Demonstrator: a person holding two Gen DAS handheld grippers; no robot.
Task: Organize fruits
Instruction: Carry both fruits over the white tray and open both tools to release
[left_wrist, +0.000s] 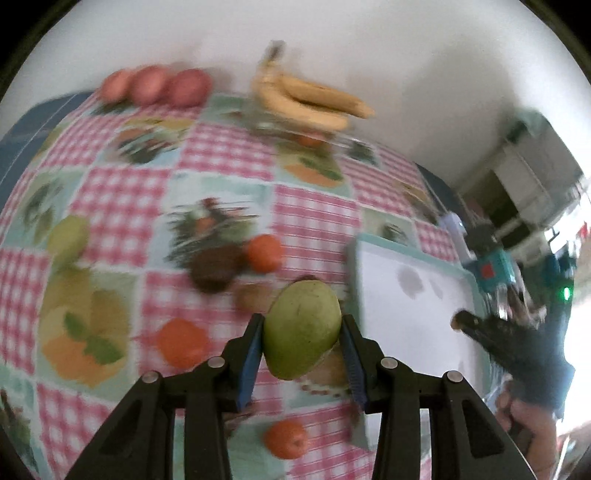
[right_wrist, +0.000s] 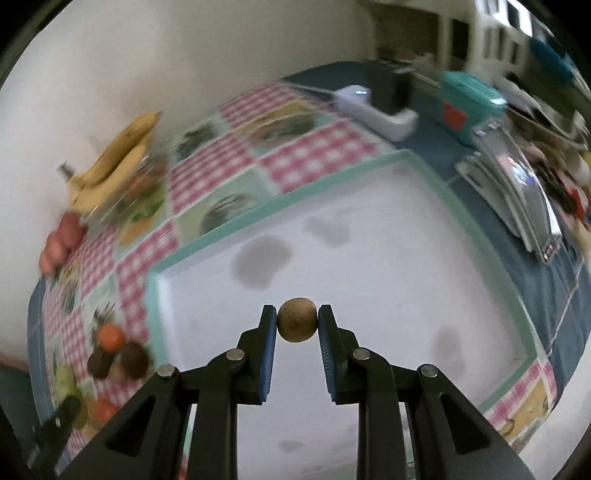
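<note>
A green mango (left_wrist: 301, 328) is hanging upright above the checked cloth, just left of the white tray (left_wrist: 406, 332). A small round brown fruit (right_wrist: 297, 320) is hovering over that tray's middle.

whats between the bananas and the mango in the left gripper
In the left wrist view: patterned tablecloth, one orange and a dark brown fruit between bananas and mango.
</note>
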